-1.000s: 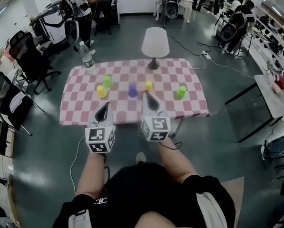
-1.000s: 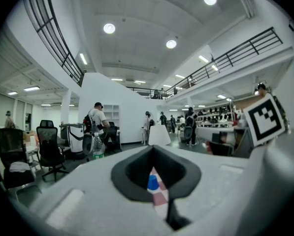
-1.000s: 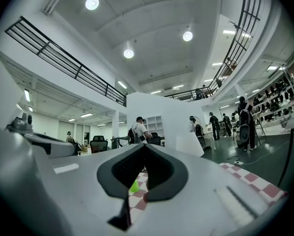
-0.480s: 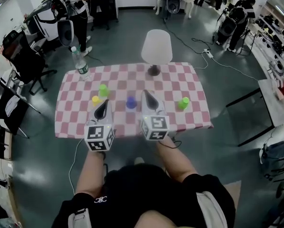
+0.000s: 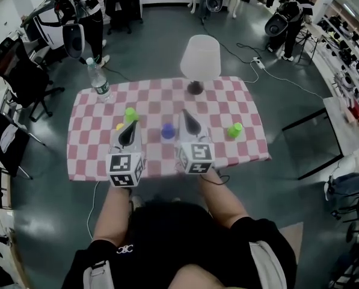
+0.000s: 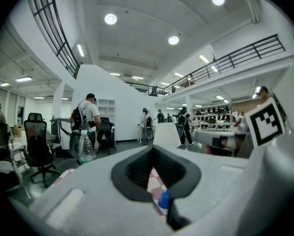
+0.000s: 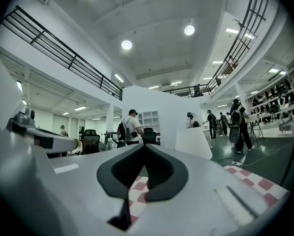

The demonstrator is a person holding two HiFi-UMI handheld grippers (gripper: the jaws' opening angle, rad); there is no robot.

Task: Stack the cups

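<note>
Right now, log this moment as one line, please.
left claw: shut, empty | right claw: shut, empty | blue cup: alone on table, between claws in head view | stack: none yet

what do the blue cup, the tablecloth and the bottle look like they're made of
Blue cup: probably plastic, going by its uniform bright colour, though it is too small to be sure.
Tablecloth: fabric or vinyl; a pink-and-white check that hangs over the table's edges.
Bottle: clear plastic; see-through body with a label.
</note>
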